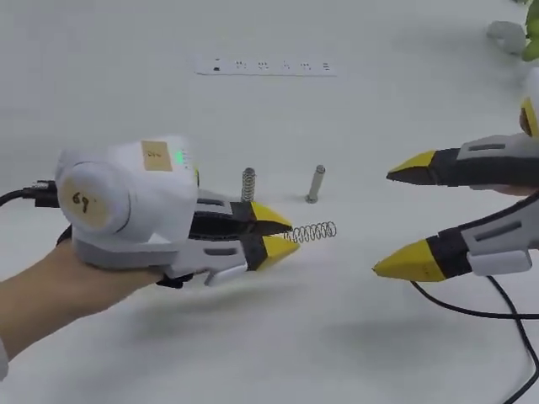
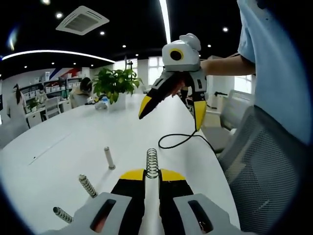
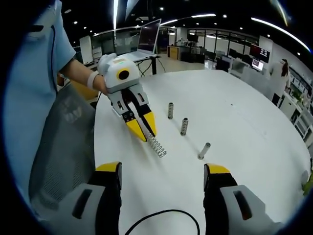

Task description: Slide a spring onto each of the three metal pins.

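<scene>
1. Nearest the headset camera, at 8 o'clock in the head view, a hand point(image 1: 50, 295) grips the white body of the left gripper point(image 1: 290, 236). Its yellow-tipped jaws are almost closed, pinching one end of a loose spring point(image 1: 313, 232).
2. The spring lies nearly level above the white table point(image 1: 278, 337) and sticks out from the jaw tips toward 3 o'clock. In the left gripper view the spring point(image 2: 152, 163) rises straight up from between the tips of the left gripper point(image 2: 151, 175).
3. The bare pin point(image 1: 316, 183) stands upright on the table at about 11 o'clock from the spring's free end, near it but apart.
4. At 9 o'clock of the bare pin stands a second pin point(image 1: 248, 185), with a spring coiled around it.
5. In the right gripper view a third pin point(image 3: 170, 110), also carrying a spring, stands in line with the other two, at the far end from the bare pin point(image 3: 204, 151).
6. The right gripper point(image 1: 383, 223) hangs at 3 o'clock of the spring with its jaws spread wide and nothing between them.
7. A black cable point(image 1: 472, 307) trails from it toward 5 o'clock.
8. A white power strip point(image 1: 263, 66) lies at 12 o'clock, well beyond the pins.
</scene>
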Action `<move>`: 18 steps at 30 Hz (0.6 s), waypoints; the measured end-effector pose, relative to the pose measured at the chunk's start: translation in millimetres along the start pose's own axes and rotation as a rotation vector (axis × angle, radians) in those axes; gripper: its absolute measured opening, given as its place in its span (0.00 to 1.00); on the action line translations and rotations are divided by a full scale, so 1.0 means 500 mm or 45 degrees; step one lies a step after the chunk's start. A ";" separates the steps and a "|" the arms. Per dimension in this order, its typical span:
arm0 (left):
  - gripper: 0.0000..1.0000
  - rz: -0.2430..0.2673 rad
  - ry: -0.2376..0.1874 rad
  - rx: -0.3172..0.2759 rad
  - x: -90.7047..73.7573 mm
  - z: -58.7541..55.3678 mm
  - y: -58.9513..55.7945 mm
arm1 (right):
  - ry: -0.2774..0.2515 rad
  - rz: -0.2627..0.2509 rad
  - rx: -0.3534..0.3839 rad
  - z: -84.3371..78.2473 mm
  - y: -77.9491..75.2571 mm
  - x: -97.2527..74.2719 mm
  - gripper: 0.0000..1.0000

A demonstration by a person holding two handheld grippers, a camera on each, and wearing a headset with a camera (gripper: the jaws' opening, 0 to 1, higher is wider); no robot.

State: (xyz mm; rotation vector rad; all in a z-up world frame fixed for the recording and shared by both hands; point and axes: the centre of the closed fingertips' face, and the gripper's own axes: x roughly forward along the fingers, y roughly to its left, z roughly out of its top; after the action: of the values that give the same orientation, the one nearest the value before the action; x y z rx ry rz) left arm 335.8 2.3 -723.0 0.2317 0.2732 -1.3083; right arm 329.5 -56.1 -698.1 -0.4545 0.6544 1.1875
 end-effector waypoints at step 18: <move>0.02 0.013 -0.042 0.025 -0.082 0.041 -0.049 | -0.007 0.244 -0.096 0.081 0.066 0.050 0.37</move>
State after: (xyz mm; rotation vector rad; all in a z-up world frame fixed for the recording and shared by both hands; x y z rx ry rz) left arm 303.7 27.1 -690.6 0.2275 0.2313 -1.3043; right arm 313.3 -2.1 -684.9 -0.4589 0.6611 1.3977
